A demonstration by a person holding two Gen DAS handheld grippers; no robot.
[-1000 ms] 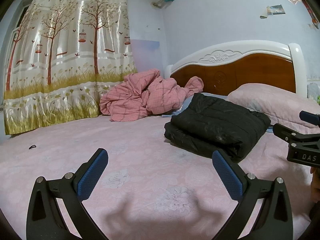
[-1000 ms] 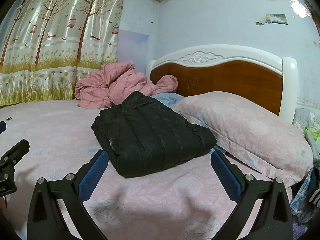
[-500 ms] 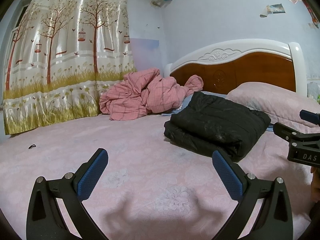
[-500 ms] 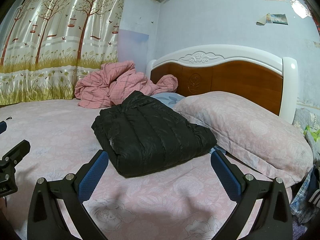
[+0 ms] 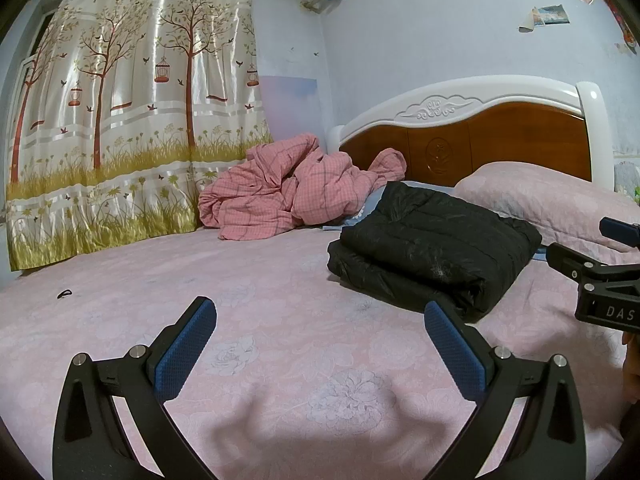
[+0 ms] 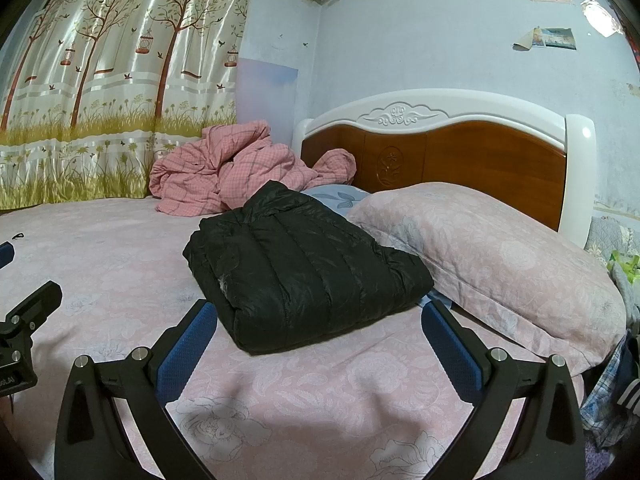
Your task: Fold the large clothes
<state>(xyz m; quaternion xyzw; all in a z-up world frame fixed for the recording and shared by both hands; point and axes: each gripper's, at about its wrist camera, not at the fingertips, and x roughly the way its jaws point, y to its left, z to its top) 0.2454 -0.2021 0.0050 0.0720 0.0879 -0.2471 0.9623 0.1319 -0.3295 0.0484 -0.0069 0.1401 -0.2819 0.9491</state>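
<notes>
A black puffer jacket (image 5: 432, 252) lies folded into a thick rectangle on the pink bed (image 5: 280, 320), near the pillow; it also shows in the right wrist view (image 6: 304, 264). My left gripper (image 5: 320, 344) is open and empty, hovering above the bedsheet short of the jacket's left side. My right gripper (image 6: 316, 344) is open and empty, just in front of the jacket's near edge, not touching it. The right gripper's body shows at the right edge of the left wrist view (image 5: 600, 280).
A crumpled pink checked quilt (image 5: 288, 192) lies at the head of the bed by the curtain (image 5: 120, 120). A pink pillow (image 6: 500, 264) lies right of the jacket against the wooden headboard (image 6: 460, 156). A small dark hair tie (image 5: 64, 293) lies on the sheet at left.
</notes>
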